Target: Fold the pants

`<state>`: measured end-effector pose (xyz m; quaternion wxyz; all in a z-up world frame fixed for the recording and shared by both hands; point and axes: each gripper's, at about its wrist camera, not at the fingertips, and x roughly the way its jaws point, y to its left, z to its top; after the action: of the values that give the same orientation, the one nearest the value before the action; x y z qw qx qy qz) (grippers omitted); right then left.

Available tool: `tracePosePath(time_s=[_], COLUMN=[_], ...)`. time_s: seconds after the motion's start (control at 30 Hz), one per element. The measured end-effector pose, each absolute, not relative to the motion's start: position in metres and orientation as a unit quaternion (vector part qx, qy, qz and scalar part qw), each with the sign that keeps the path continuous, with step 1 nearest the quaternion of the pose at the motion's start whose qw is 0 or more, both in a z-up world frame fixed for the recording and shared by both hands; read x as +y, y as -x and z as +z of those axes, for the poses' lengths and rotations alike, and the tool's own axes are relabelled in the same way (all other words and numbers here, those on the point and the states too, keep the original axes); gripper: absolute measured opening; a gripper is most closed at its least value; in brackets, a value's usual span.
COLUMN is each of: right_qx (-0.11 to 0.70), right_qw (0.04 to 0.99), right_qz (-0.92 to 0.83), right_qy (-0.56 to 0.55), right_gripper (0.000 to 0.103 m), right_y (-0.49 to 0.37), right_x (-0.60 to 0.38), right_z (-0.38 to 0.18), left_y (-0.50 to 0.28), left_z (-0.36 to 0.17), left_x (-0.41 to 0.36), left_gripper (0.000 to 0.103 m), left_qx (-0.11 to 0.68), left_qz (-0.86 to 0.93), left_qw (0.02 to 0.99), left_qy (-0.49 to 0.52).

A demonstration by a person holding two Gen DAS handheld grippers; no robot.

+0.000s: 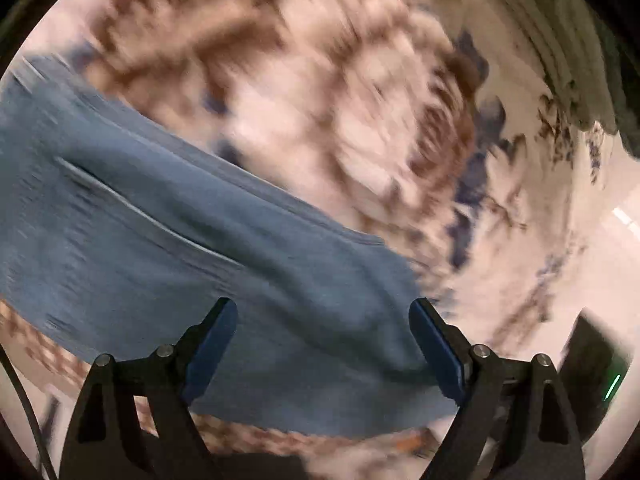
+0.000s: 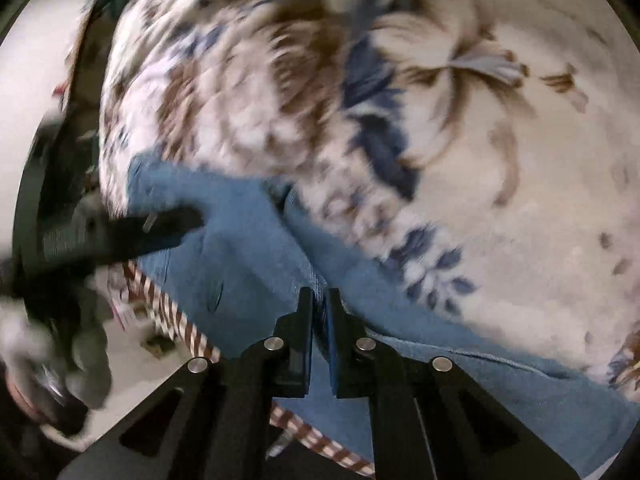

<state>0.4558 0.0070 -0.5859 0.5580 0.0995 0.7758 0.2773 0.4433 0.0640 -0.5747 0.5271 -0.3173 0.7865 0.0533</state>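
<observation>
Blue pants (image 1: 192, 240) stretch across the floral bedspread (image 1: 320, 92), hem edge close to its checked border. Left gripper (image 1: 322, 344) hangs spread wide above them, touching nothing. Right gripper (image 2: 320, 312) is pinched tight on a denim fold; bare bedspread lies beyond.

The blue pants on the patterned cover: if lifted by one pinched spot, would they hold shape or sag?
The pants probably sag: they lie creased and draped. The right hand-held gripper looks shut on a fold, so the cloth seems thin enough to pinch. Unlikely to slip much; the fabric looks matte.
</observation>
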Motion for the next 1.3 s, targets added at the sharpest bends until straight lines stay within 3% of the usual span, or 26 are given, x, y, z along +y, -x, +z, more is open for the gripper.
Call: tracePosePath(time_s=[0.1, 0.23, 0.37, 0.47, 0.57, 0.63, 0.77, 0.9, 0.97, 1.03, 1.3], right_qx=[0.759, 0.752, 0.751, 0.762, 0.774, 0.773, 0.804, 0.792, 0.772, 0.768, 0.720], right_qw=[0.568, 0.564, 0.554, 0.528, 0.493, 0.471, 0.411, 0.532, 0.568, 0.560, 0.554], right_qz=[0.302, 0.319, 0.334, 0.335, 0.312, 0.292, 0.252, 0.256, 0.281, 0.312, 0.370], right_qy=[-0.096, -0.119, -0.134, -0.169, -0.245, -0.309, -0.350, -0.153, -0.051, 0.014, 0.194], right_gripper=[0.007, 0.007, 0.007, 0.011, 0.030, 0.062, 0.063, 0.059, 0.052, 0.045, 0.045], right_y=[-0.443, -0.426, -0.417, -0.418, -0.433, -0.444, -0.455, -0.468, -0.464, -0.450, -0.398], right_x=[0.003, -0.007, -0.012, -0.019, -0.048, -0.061, -0.058, -0.040, -0.026, -0.013, 0.028], right_z=[-0.572, -0.568, -0.569, -0.578, -0.595, -0.608, -0.644, -0.618, -0.601, -0.595, -0.593], left_y=[-0.455, -0.462, -0.452, -0.440, -0.426, -0.423, -0.416, -0.413, -0.406, -0.398, -0.393], left_z=[-0.588, -0.603, -0.606, -0.600, -0.593, -0.587, -0.585, -0.581, -0.581, -0.582, -0.587], left_x=[0.040, 0.008, 0.013, 0.022, 0.028, 0.028, 0.037, 0.041, 0.045, 0.048, 0.046], left_gripper=[0.088, 0.087, 0.038, 0.024, 0.024, 0.024, 0.024, 0.024, 0.024, 0.024, 0.024], left_qx=[0.806, 0.834, 0.830, 0.824, 0.819, 0.812, 0.806, 0.800, 0.799, 0.797, 0.795], left_qz=[0.045, 0.037, 0.053, 0.051, 0.050, 0.046, 0.044, 0.043, 0.041, 0.041, 0.034], left_qw=[0.497, 0.495, 0.510, 0.516, 0.523, 0.535, 0.542, 0.553, 0.554, 0.555, 0.560], left_qy=[0.319, 0.242, 0.218, 0.229, 0.231, 0.228, 0.232, 0.229, 0.230, 0.235, 0.231])
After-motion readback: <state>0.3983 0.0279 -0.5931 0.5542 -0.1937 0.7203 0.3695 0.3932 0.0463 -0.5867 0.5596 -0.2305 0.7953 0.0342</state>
